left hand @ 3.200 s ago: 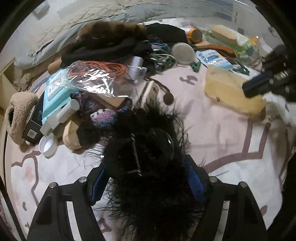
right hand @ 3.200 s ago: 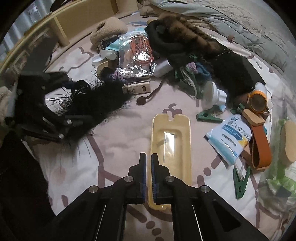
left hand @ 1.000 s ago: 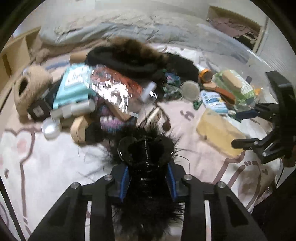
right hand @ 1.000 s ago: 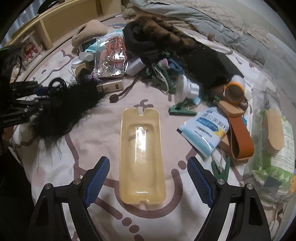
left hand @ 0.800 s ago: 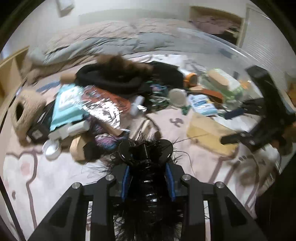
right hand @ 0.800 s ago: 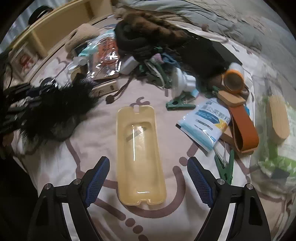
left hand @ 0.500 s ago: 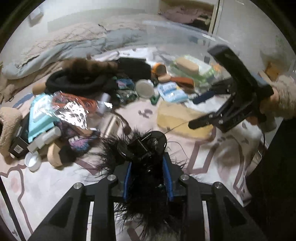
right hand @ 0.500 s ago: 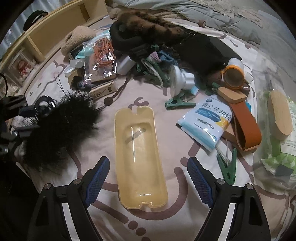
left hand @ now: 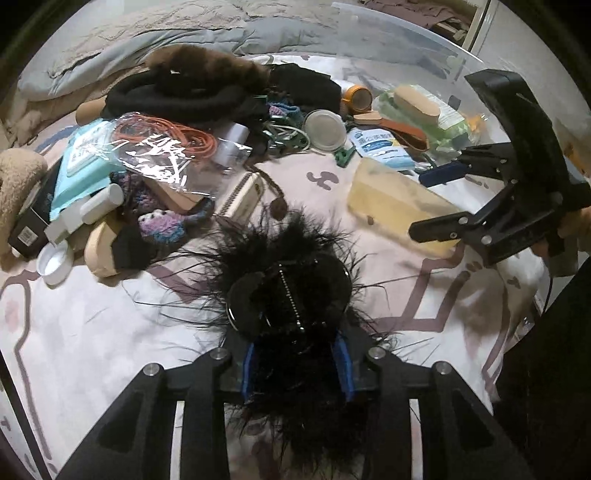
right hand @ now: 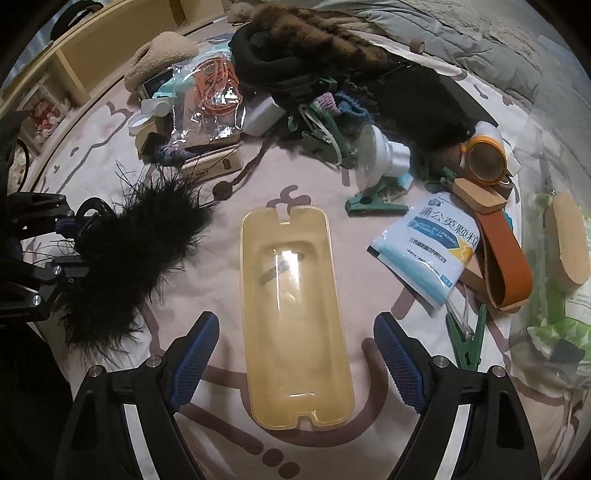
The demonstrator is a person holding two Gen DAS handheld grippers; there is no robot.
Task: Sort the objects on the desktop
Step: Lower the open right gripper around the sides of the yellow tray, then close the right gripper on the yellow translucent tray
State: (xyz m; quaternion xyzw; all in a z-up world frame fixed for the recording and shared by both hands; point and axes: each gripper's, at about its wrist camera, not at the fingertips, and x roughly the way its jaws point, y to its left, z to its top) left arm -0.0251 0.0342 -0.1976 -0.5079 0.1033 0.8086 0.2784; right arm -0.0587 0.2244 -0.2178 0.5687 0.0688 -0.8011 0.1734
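My left gripper (left hand: pixel 297 363) is shut on a black feathery clip (left hand: pixel 291 295) and holds it just above the pink blanket (left hand: pixel 92 332). The same feathery clip (right hand: pixel 136 236) and left gripper (right hand: pixel 62 247) show at the left of the right wrist view. My right gripper (right hand: pixel 295 358) is open and empty, its blue pads on either side of the near end of a yellow plastic tray (right hand: pixel 295 317). In the left wrist view the right gripper (left hand: pixel 439 199) hovers over the tray (left hand: pixel 399 203).
A heap of clutter lies beyond: black and brown fur garment (right hand: pixel 306 40), bagged orange cords (right hand: pixel 214 85), blue-white sachet (right hand: pixel 428 243), green clips (right hand: pixel 467 343), orange strap (right hand: pixel 502 254), white suction lamp (right hand: pixel 384 155). A clear bin wall (left hand: pixel 406 33) stands at the right.
The right gripper has opened from shut and now straddles the tray. The left gripper has swung around and come down closer to the blanket with the feathery clip in it.
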